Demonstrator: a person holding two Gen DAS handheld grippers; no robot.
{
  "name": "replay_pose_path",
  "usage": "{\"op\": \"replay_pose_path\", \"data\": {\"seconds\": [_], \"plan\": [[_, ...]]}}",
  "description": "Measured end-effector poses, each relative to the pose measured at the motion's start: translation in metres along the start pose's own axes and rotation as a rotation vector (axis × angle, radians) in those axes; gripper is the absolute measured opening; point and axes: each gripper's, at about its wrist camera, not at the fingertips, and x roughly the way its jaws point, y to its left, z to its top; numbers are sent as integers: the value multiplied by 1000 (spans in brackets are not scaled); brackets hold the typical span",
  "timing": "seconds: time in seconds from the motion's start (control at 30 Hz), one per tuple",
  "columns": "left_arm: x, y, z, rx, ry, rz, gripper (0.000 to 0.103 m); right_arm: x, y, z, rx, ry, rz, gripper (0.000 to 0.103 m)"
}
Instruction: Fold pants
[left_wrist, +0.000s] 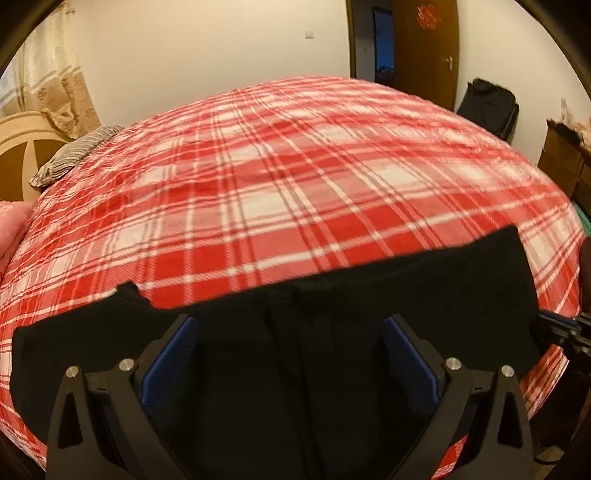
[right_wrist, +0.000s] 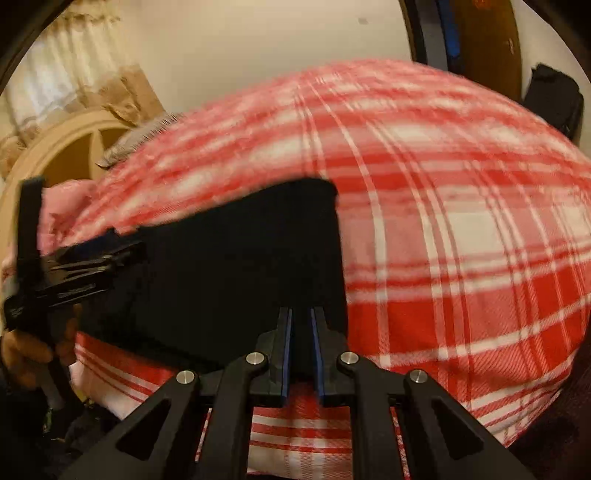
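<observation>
Black pants (left_wrist: 303, 332) lie flat near the front edge of a bed covered by a red-and-white plaid blanket (left_wrist: 280, 184). The garment already forms a compact dark rectangle with straight outer edges, which suggests that at least one fold is complete; a small corner juts up at its left end, so tidying or a further fold probably remains. The fabric is too dark to count layers. The left gripper (left_wrist: 288, 354) hovers over the middle of the pants, its blue-padded fingers (left_wrist: 173, 354) spread wide with nothing between them. The right gripper (right_wrist: 302, 332) sits at the near right edge of the pants (right_wrist: 236, 266), fingers drawn to a narrow gap; whether cloth is pinched there cannot be told. A hand (right_wrist: 26, 347) holds the left gripper's handle at the far left of the right wrist view.
</observation>
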Motion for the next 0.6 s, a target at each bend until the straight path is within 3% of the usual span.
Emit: {"op": "replay_pose_path", "data": {"seconds": [0.2,0.3,0.43,0.6], "plan": [[6,-1,-8,-15,34,-7,103,-5,-1,5,16,6,8,11],[-1,6,-6,-12,19,23,103,-23,8,18,16,-86,57,11],[-10,33,-5,-83,12,51,103,-32,36,38,-20,-173,121,11],[-21,79,-16,-162,2,169,103,-8,87,53,-106,-147,197,11]]}}
